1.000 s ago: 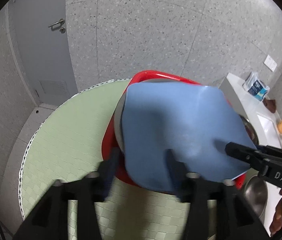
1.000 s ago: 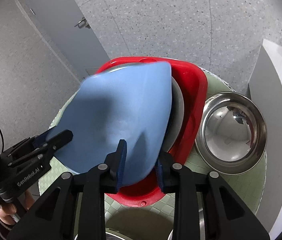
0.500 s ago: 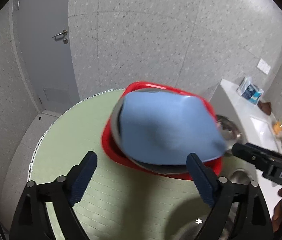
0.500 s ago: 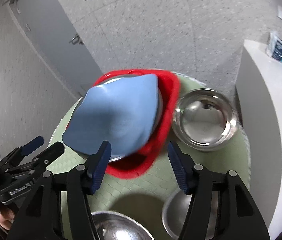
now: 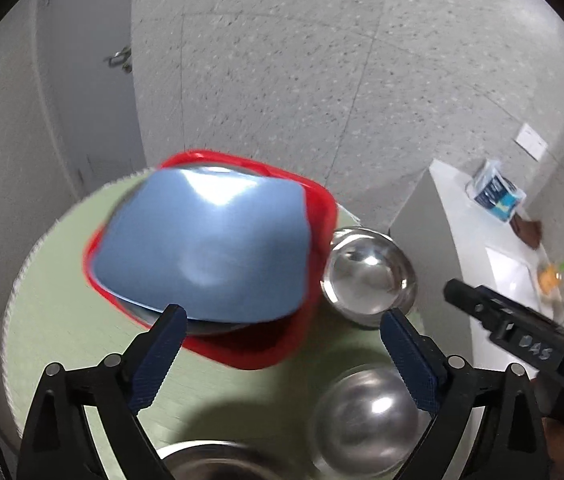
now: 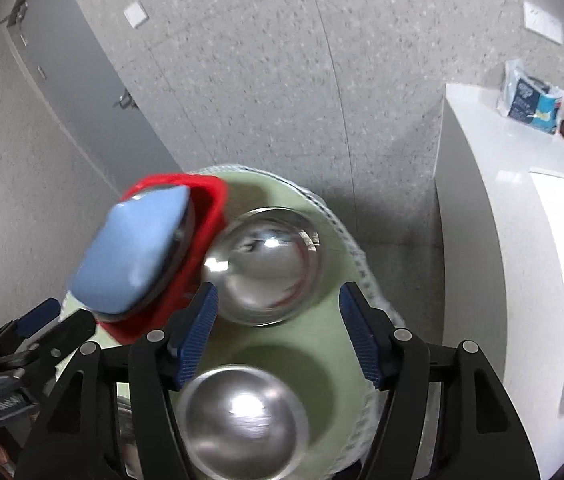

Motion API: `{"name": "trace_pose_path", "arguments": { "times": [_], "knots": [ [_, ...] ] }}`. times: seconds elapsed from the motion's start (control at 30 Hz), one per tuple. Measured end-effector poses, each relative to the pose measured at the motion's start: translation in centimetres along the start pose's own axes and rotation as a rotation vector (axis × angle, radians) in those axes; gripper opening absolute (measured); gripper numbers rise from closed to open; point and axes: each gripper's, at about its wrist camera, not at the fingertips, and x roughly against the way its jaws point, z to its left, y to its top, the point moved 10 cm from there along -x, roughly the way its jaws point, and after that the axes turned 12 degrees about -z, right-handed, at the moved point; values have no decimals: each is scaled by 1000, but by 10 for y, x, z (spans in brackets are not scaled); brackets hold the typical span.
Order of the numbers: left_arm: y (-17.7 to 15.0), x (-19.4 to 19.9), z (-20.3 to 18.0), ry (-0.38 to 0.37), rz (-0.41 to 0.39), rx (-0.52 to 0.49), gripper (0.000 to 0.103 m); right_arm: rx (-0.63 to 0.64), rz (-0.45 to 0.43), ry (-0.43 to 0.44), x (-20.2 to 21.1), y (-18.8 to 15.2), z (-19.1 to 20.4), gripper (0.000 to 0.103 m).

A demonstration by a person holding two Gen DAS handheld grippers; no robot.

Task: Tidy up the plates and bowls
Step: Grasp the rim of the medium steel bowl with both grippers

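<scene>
A blue square plate (image 5: 202, 248) lies upside down on a steel plate (image 5: 202, 326) inside a red tray (image 5: 322, 216) on the round green table (image 5: 54, 320). My left gripper (image 5: 286, 344) is drawn back from the tray; its jaws are opening and nothing is between them. In the right wrist view the blue plate (image 6: 134, 252) and red tray (image 6: 210, 208) sit at the left. My right gripper (image 6: 278, 320) hangs over a steel bowl (image 6: 266, 268), jaws opening, nothing between them. A second steel bowl (image 6: 238, 420) lies nearer.
Steel bowls (image 5: 368, 276) (image 5: 366, 420) stand right of the tray, and a third rim (image 5: 210, 456) shows at the bottom. A white counter with a sink (image 6: 522, 240) and a tissue pack (image 6: 530, 96) flanks the table's right. A grey door (image 5: 94, 80) is at the left.
Both grippers let go of the blue plate's edges, opened wide and pulled back. The plate now rests in the red tray, and more steel bowls have come into view.
</scene>
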Motion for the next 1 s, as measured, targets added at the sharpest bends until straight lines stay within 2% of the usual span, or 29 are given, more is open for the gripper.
{"name": "trace_pose_path", "arguments": {
  "times": [0.2,0.4,0.53,0.6,0.63,0.7,0.77,0.8,0.9,0.97,1.0],
  "knots": [
    [-15,-20,-36,113,54,49,95,20,112,70,-51,-9,-36,65],
    [-23,-38,-58,191,101,48,94,2,212,181,-92,-28,-39,64],
    [-26,-48,-66,227,123,37,89,-10,262,250,-108,-36,-39,50],
    [-27,-58,-73,229,143,41,84,-25,276,288,-113,-38,-38,37],
    [-26,-60,-75,242,137,31,83,-25,281,295,-115,-39,-38,27],
    [-26,-63,-78,248,134,26,83,-26,285,303,-117,-40,-41,17],
    [-27,-66,-78,255,131,20,81,-36,294,313,-119,-44,-45,12],
    [-26,-67,-81,265,126,12,77,-46,294,324,-122,-46,-47,12],
    [-28,-73,-86,279,119,-13,76,-65,293,351,-121,-49,-49,12],
    [-31,-75,-91,292,112,-38,67,-91,293,371,-121,-51,-51,11],
    [-34,-78,-95,283,119,-45,67,-105,293,378,-123,-50,-52,10]
  ]
}}
